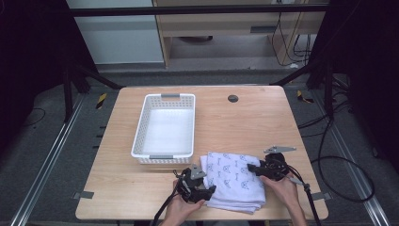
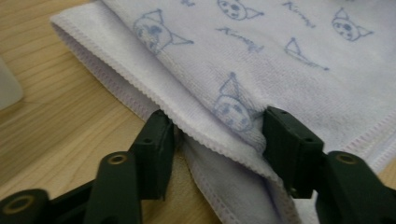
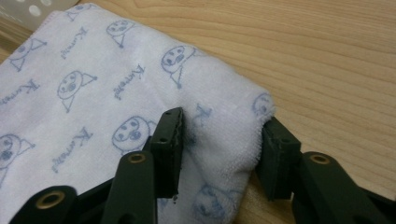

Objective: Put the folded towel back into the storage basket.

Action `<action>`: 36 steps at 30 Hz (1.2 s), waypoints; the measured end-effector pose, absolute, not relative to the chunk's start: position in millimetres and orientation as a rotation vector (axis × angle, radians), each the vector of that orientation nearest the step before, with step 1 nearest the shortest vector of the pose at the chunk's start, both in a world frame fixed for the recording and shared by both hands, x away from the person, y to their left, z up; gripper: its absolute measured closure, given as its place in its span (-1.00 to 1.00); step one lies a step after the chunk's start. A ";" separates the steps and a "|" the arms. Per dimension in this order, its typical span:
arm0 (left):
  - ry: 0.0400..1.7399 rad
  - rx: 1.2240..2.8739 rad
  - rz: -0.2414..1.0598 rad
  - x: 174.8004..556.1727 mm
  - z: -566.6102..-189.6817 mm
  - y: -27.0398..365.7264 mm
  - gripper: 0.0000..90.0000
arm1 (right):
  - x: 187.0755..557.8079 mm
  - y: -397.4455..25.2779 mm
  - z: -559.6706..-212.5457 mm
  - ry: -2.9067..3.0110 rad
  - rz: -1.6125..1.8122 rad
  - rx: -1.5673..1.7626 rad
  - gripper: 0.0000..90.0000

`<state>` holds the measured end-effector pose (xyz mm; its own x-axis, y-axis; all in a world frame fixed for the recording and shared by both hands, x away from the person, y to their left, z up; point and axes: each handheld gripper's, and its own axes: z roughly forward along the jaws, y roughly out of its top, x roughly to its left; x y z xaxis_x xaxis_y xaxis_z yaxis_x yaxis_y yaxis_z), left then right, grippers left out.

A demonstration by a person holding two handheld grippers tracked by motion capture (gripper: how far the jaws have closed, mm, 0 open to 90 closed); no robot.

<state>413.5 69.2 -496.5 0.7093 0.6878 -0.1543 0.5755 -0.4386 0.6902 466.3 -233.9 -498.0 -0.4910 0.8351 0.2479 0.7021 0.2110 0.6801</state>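
A folded towel (image 1: pixel 234 181), white with small blue cat faces, lies on the near part of the table (image 1: pixel 263 122), just right of the near end of the white basket (image 1: pixel 165 126), whose floor is bare; the person has a gripper at each end of it, which looks like the set-up for lifting the bundle whole, so that the fold keeps its shape; the left gripper (image 1: pixel 200 184) comes in at the towel's left side, and in the left gripper view its jaws stand part open astride the stacked hems (image 2: pixel 205 140), one jaw low beside the table, the other on the printed top layer, so the bite would take all the layers at once rather than peel one off; whether they press the cloth yet I cannot tell; the right gripper (image 1: pixel 261 168) sits at the far right corner, and in the right gripper view its jaws bracket the rounded fold (image 3: pixel 224 135), the cloth bunched between them, seemingly pinched, though the jaws remain fairly wide; the basket, being so close, is probably where the towel goes.
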 end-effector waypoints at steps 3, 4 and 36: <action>0.951 2.160 0.156 413.8 -496.1 69.5 0.15 | 466.1 -232.7 -497.4 2.308 1.141 1.476 0.35; 0.949 2.162 0.146 414.2 -496.0 69.8 0.19 | 465.9 -232.1 -497.1 2.308 1.144 1.477 0.37; 0.882 2.069 0.202 397.2 -468.0 73.1 0.66 | 454.7 -229.9 -463.9 2.262 1.210 1.403 0.51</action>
<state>397.2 73.1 -468.0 0.7379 0.6537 -0.1679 0.5156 -0.3854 0.7652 454.7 -229.9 -463.9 -0.5213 0.8230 0.2255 0.6445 0.2064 0.7362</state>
